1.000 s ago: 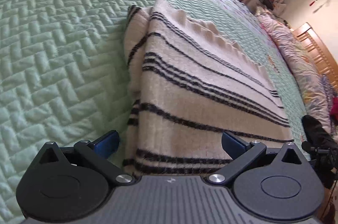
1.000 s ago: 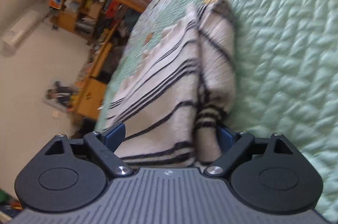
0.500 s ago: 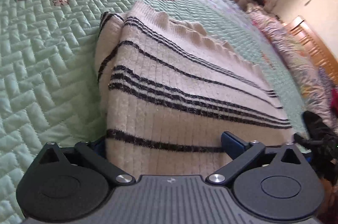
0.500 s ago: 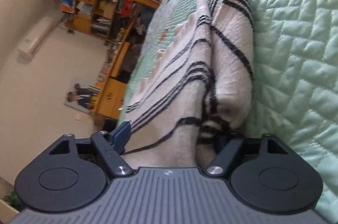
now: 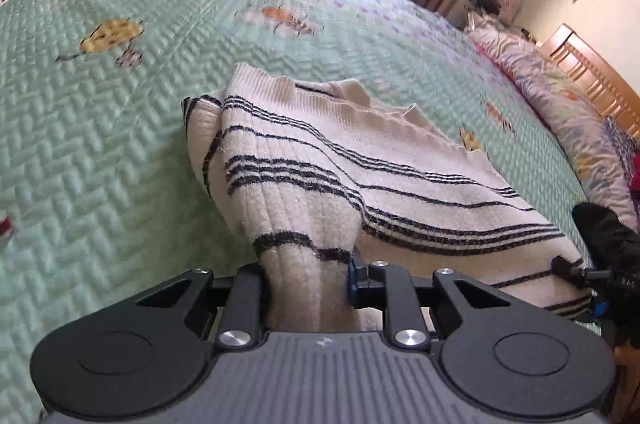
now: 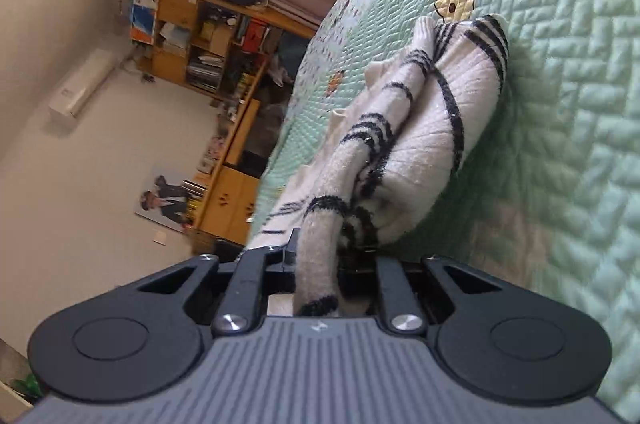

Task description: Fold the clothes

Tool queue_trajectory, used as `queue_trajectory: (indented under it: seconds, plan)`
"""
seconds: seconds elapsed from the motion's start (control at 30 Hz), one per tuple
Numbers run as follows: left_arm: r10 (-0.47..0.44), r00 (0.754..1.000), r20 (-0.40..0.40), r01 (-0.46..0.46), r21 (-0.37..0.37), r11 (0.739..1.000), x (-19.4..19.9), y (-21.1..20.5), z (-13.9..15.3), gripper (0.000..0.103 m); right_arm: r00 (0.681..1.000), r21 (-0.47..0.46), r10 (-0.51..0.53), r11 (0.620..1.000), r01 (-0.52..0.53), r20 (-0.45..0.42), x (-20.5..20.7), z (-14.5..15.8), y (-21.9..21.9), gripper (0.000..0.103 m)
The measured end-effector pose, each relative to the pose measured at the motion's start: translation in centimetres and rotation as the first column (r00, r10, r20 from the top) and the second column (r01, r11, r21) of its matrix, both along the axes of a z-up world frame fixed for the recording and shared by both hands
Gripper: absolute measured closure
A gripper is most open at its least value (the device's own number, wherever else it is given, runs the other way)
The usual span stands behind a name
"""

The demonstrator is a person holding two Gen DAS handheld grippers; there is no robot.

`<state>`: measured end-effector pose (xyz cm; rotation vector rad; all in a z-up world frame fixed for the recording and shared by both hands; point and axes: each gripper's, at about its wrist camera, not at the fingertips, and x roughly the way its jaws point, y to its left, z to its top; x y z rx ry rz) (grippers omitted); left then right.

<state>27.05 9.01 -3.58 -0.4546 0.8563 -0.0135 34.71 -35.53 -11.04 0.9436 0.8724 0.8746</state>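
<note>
A cream knitted sweater (image 5: 360, 168) with thin black stripes lies folded on the green quilted bedspread (image 5: 100, 152). My left gripper (image 5: 308, 280) is closing on the sweater's near left corner, and the knit is bunched tight between its pads. In the right wrist view the same sweater (image 6: 432, 112) runs away from me along the bed, and my right gripper (image 6: 320, 264) is closing on its near edge, a thick fold pinched between the pads. Both near corners hang lifted off the quilt. The right gripper (image 5: 592, 276) also shows at the far right of the left wrist view.
A flowered pillow (image 5: 568, 112) and a wooden headboard (image 5: 592, 64) lie at the right end of the bed. Beyond the bed's far side stand wooden shelves (image 6: 208, 36) full of books and boxes, and a poster (image 6: 168, 200) leans on the wall.
Both grippers went from wide open around the sweater's near edge to pinching it. The left one rose and lifted its corner; the near edge now bunches up off the quilt.
</note>
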Motion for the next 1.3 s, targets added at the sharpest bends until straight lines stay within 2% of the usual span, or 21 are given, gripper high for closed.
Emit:
queue_trajectory:
  seconds: [0.13, 0.33, 0.4, 0.47, 0.53, 0.57, 0.6, 0.63, 0.7, 0.77, 0.8, 0.87, 0.93, 1.03, 1.13, 1.17, 1.2, 1.27, 1.3]
  plan:
    - [0.004, 0.999, -0.043, -0.008, -0.082, 0.997, -4.9, 0.4, 0.1, 0.080, 0.997, 0.031, 0.042, 0.999, -0.041, -0.057, -3.4, -0.1, -1.2, 0.086]
    - [-0.038, 0.994, -0.100, 0.023, -0.138, 0.990, -15.5, -0.8, 0.2, 0.080, 0.989, 0.050, 0.130, 0.991, -0.127, -0.068, -12.9, 1.3, -4.0, 0.086]
    - [-0.061, 0.991, -0.122, 0.042, -0.149, 0.988, -19.0, -1.7, -0.1, 0.080, 0.987, 0.037, 0.135, 0.990, -0.132, -0.090, -15.8, 1.1, -4.8, 0.086]
    - [-0.072, 0.988, -0.138, 0.055, -0.126, 0.991, -21.7, -2.5, -0.8, 0.079, 0.983, 0.010, 0.141, 0.990, -0.140, -0.115, -18.8, 0.6, -5.5, 0.086]
    - [-0.053, 0.981, -0.189, 0.029, -0.126, 0.992, -23.2, -2.7, -2.4, 0.077, 0.980, -0.083, 0.118, 0.988, -0.132, -0.159, -21.1, -0.7, -5.8, 0.082]
    - [-0.043, 0.977, -0.209, 0.018, -0.118, 0.993, -23.7, -2.7, -3.2, 0.075, 0.977, -0.145, 0.091, 0.982, -0.120, -0.191, -22.0, -1.5, -6.0, 0.076]
    - [-0.037, 0.976, -0.213, 0.016, -0.101, 0.995, -24.1, -2.8, -3.4, 0.072, 0.975, -0.208, 0.054, 0.973, -0.100, -0.216, -22.7, -2.2, -6.3, 0.075]
    - [-0.035, 0.977, -0.209, 0.018, -0.079, 0.997, -24.4, -3.0, -3.3, 0.070, 0.975, -0.226, 0.023, 0.971, -0.074, -0.222, -23.3, -2.6, -6.9, 0.075]
    - [-0.031, 0.980, -0.195, 0.027, -0.025, 0.999, -24.9, -3.4, -2.5, 0.065, 0.971, -0.200, -0.037, 0.980, -0.011, -0.234, -24.4, -2.2, -8.5, 0.062]
    - [-0.046, 0.983, -0.177, 0.057, 0.052, 0.997, -25.6, -3.9, -1.3, 0.062, 0.980, -0.263, -0.105, 0.963, 0.057, -0.172, -25.4, -0.3, -10.2, 0.052]
    - [-0.054, 0.984, -0.171, 0.070, 0.093, 0.993, -26.1, -4.2, -0.7, 0.058, 0.983, -0.297, -0.130, 0.951, 0.086, -0.132, -25.6, 0.9, -10.6, 0.051]
    - [-0.037, 0.988, -0.153, 0.062, 0.165, 0.984, -26.9, -4.2, 0.6, 0.056, 0.987, -0.330, -0.155, 0.935, 0.131, -0.047, -25.8, 3.3, -11.1, 0.051]
    - [0.000, 0.992, -0.129, 0.026, 0.194, 0.981, -27.4, -3.5, 1.6, 0.056, 0.992, -0.282, -0.127, 0.951, 0.127, 0.018, -25.2, 5.1, -10.4, 0.051]
    - [0.019, 0.998, -0.055, -0.010, 0.150, 0.989, -27.9, -3.1, 3.6, 0.056, 0.994, -0.183, -0.071, 0.979, 0.085, 0.085, -24.4, 7.1, -7.6, 0.051]
    - [-0.011, 0.999, 0.049, 0.005, 0.112, 0.994, -26.9, -4.4, 5.9, 0.050, 0.997, -0.013, -0.002, 1.000, 0.003, 0.075, -22.3, 7.6, -3.8, 0.049]
    - [-0.020, 0.997, 0.080, 0.011, 0.114, 0.993, -26.1, -5.1, 6.2, 0.035, 0.998, 0.032, 0.009, 0.999, -0.011, 0.065, -21.8, 7.4, -2.8, 0.048]
    - [-0.029, 0.994, 0.109, 0.015, 0.123, 0.992, -25.2, -5.9, 6.3, 0.016, 0.999, 0.049, 0.000, 0.999, -0.002, 0.052, -21.4, 6.7, -2.4, 0.047]
    - [-0.015, 0.992, 0.126, -0.006, 0.171, 0.985, -22.8, -7.5, 5.2, 0.004, 0.999, 0.074, -0.025, 0.997, 0.023, 0.023, -20.5, 4.9, -1.9, 0.046]
    - [-0.015, 0.995, 0.098, -0.005, 0.198, 0.980, -21.5, -7.9, 3.7, 0.005, 0.999, 0.086, -0.036, 0.996, 0.036, 0.009, -20.0, 4.1, -1.7, 0.043]
